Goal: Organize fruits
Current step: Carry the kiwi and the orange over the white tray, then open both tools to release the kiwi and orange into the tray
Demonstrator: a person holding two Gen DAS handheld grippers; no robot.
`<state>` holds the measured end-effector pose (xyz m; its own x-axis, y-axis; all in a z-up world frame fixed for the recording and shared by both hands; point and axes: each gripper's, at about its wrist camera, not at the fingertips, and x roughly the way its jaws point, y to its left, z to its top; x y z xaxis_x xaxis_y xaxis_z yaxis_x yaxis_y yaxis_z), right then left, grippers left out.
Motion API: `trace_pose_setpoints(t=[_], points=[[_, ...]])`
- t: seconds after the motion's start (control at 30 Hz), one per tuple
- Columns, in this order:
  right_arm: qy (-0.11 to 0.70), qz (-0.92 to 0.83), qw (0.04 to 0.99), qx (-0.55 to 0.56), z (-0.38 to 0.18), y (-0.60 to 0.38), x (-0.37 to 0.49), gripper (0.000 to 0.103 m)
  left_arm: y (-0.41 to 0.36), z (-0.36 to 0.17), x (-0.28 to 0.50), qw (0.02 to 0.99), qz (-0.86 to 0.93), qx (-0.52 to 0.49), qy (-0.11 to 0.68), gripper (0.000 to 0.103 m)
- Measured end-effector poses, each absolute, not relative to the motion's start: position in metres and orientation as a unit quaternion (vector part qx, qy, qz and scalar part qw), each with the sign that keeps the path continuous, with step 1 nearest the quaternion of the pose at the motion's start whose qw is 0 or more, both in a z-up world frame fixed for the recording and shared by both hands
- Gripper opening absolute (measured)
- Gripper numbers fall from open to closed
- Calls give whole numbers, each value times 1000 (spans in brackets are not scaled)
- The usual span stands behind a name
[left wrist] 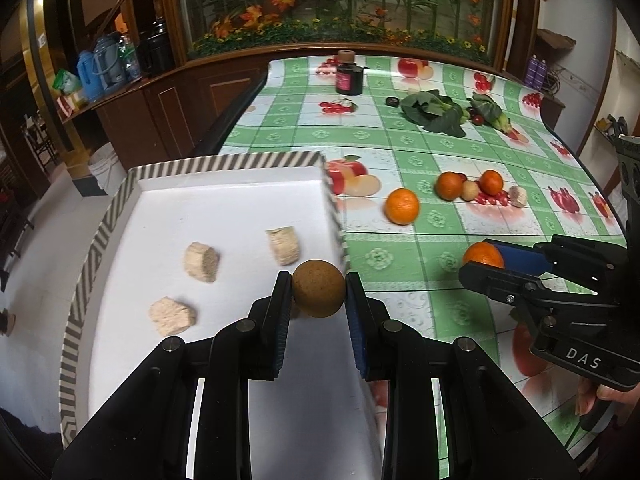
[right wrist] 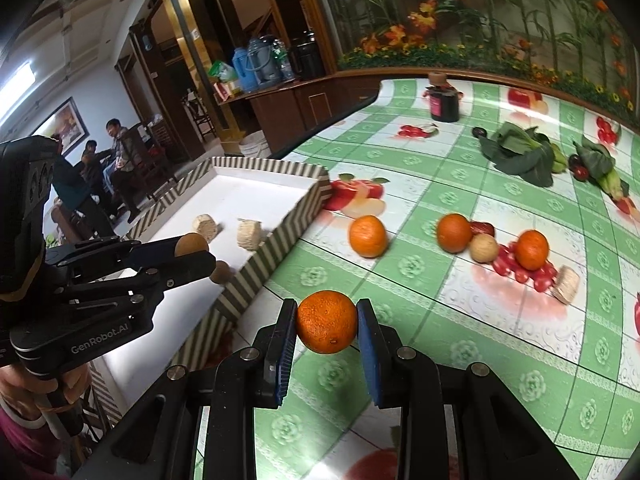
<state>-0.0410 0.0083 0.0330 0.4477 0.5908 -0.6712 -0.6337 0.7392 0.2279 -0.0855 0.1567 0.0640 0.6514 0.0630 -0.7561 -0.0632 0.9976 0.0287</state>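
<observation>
My left gripper [left wrist: 319,288] is shut on a brown round fruit [left wrist: 318,288] and holds it above the near right corner of the white tray [left wrist: 224,162]. Three beige chunks [left wrist: 202,262] lie in the tray. My right gripper [right wrist: 327,322] is shut on an orange [right wrist: 327,322] above the tablecloth, right of the tray [right wrist: 280,220]. It also shows in the left wrist view [left wrist: 482,258]. Three more oranges [right wrist: 368,236] [right wrist: 454,233] [right wrist: 531,250], a small tan fruit [right wrist: 483,249] and a beige chunk [right wrist: 566,290] lie on the table.
A dark jar [left wrist: 349,73] with a cork lid stands at the far side. Leafy greens [left wrist: 434,110] and dark small fruits lie at the far right. The table's left edge runs beside the tray. People sit in the background [right wrist: 116,160].
</observation>
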Motion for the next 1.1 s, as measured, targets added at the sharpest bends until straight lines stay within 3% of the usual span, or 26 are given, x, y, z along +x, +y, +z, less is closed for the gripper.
trace_pose_setpoints(t=[0.73, 1.1], points=[[366, 433, 820, -75, 47, 90, -60, 29, 242, 53, -120, 896, 110, -20, 431, 26], [381, 478, 781, -124, 28, 140, -75, 29, 258, 37, -120, 882, 120, -32, 455, 26]])
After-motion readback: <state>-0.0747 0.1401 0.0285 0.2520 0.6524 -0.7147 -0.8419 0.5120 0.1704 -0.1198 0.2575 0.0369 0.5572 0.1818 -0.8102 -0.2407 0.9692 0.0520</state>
